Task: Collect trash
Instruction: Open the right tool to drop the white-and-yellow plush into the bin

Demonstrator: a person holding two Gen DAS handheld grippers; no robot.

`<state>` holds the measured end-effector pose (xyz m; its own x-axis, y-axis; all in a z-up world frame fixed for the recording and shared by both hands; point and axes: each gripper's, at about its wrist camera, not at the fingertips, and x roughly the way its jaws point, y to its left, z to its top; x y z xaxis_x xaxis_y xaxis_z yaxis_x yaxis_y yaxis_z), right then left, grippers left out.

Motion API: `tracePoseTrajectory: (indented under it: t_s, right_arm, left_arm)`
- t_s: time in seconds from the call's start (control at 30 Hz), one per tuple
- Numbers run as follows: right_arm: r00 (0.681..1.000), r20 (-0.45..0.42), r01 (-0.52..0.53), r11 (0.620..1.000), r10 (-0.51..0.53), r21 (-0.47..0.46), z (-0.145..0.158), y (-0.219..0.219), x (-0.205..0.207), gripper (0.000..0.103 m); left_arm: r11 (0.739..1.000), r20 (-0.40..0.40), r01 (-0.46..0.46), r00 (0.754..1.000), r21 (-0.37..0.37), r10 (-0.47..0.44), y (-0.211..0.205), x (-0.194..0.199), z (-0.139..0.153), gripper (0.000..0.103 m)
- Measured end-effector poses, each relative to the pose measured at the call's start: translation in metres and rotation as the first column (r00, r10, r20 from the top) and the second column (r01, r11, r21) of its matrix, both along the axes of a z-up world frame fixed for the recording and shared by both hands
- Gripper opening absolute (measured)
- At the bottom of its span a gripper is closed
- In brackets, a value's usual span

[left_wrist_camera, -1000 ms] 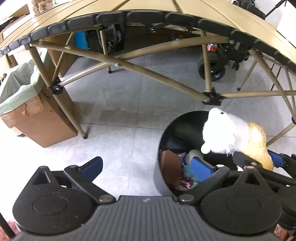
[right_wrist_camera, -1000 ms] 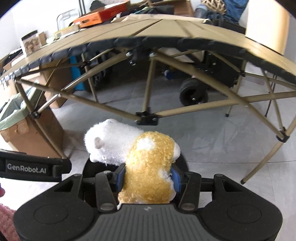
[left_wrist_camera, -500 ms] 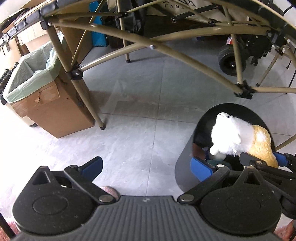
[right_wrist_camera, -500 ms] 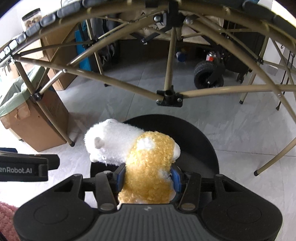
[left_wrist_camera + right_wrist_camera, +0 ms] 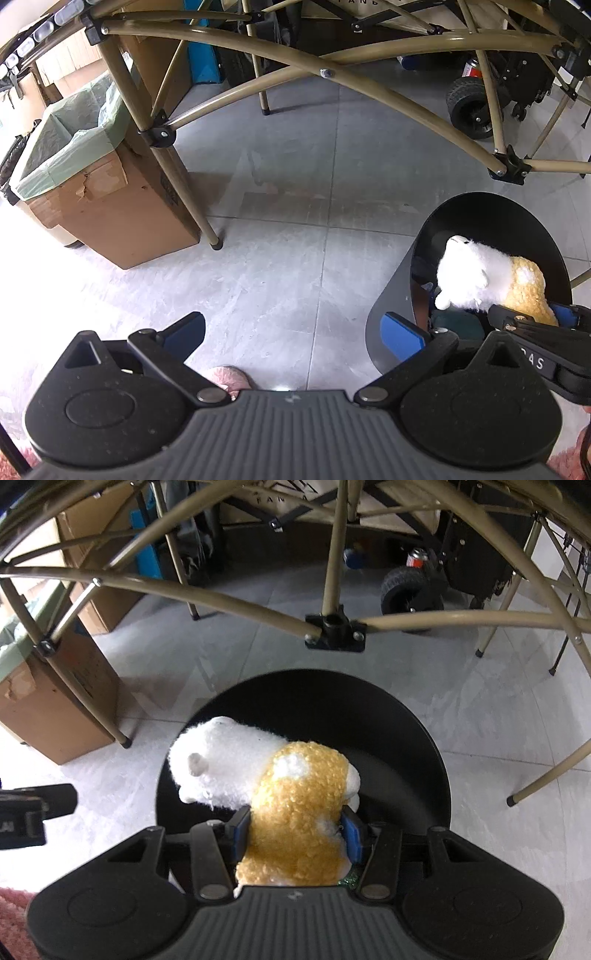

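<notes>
My right gripper [image 5: 295, 830] is shut on a white and tan plush toy [image 5: 280, 786], its blue pads pressed into the tan body. It holds the toy over the mouth of a round black bin [image 5: 369, 716] on the floor. In the left wrist view the plush toy [image 5: 476, 275] hangs inside the black bin [image 5: 491, 218] opening at the right, with the right gripper [image 5: 524, 314] clamped around it. My left gripper [image 5: 291, 332] is open over the grey tiles left of the bin, nothing between its blue pads. Other trash shows dimly deep in the bin.
A cardboard box lined with a green bag [image 5: 92, 166] stands at the left by a tan folding table leg [image 5: 177, 184]. Crossed tan table struts [image 5: 332, 627] span above the bin. A black wheeled cart [image 5: 476, 99] sits behind. A pink slipper [image 5: 229, 376] shows below my left gripper.
Both grippers tipped downward and sank toward the floor; the table top left the views. The plush toy, still gripped, now sits lower over the black bin's opening.
</notes>
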<state>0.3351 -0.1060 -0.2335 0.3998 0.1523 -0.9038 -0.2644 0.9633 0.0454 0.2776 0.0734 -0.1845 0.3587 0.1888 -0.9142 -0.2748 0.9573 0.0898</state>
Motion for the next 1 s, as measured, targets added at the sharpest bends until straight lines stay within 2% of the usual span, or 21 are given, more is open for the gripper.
tracePoseTrajectory:
  t_s: [0.2,0.3,0.37,0.4,0.43,0.47,0.63,1.0]
  right_arm:
    - [0.999,-0.027,0.02,0.999,-0.021,-0.034,-0.009,-0.002,0.004,0.049]
    - [0.999,-0.032,0.028,0.999,-0.029,-0.034,-0.01,-0.002,0.004,0.055]
    - [0.999,-0.04,0.035,0.999,-0.036,-0.032,-0.011,-0.005,0.006,0.072]
    - [0.998,-0.044,0.036,0.999,-0.037,-0.031,-0.011,-0.005,0.007,0.088]
    - [0.998,-0.049,0.033,0.999,-0.035,-0.03,-0.011,-0.004,0.007,0.098]
    - [0.998,-0.06,0.029,0.999,-0.031,-0.032,-0.012,-0.003,0.007,0.102]
    - [0.994,-0.106,0.033,0.999,-0.034,-0.015,-0.018,-0.003,0.009,0.103]
    - [0.995,-0.101,0.027,0.999,-0.029,-0.018,-0.018,-0.001,0.007,0.103]
  left_arm:
    - [1.0,-0.005,0.002,1.0,-0.002,-0.002,0.002,0.001,-0.002,0.103]
    - [1.0,-0.005,0.002,1.0,-0.002,-0.003,0.002,0.001,-0.002,0.103]
    - [1.0,-0.006,0.004,1.0,-0.001,-0.004,0.002,0.001,-0.002,0.103]
    - [1.0,-0.007,0.004,1.0,-0.001,-0.004,0.001,0.001,-0.002,0.103]
    - [1.0,-0.008,0.004,1.0,0.0,-0.004,0.001,0.001,-0.003,0.103]
    - [1.0,-0.009,0.002,1.0,0.0,-0.002,0.001,0.001,-0.003,0.103]
    - [1.0,-0.011,0.0,1.0,0.0,0.0,0.001,0.001,-0.003,0.103]
    - [1.0,-0.01,0.0,1.0,0.001,0.0,0.001,0.001,-0.003,0.103]
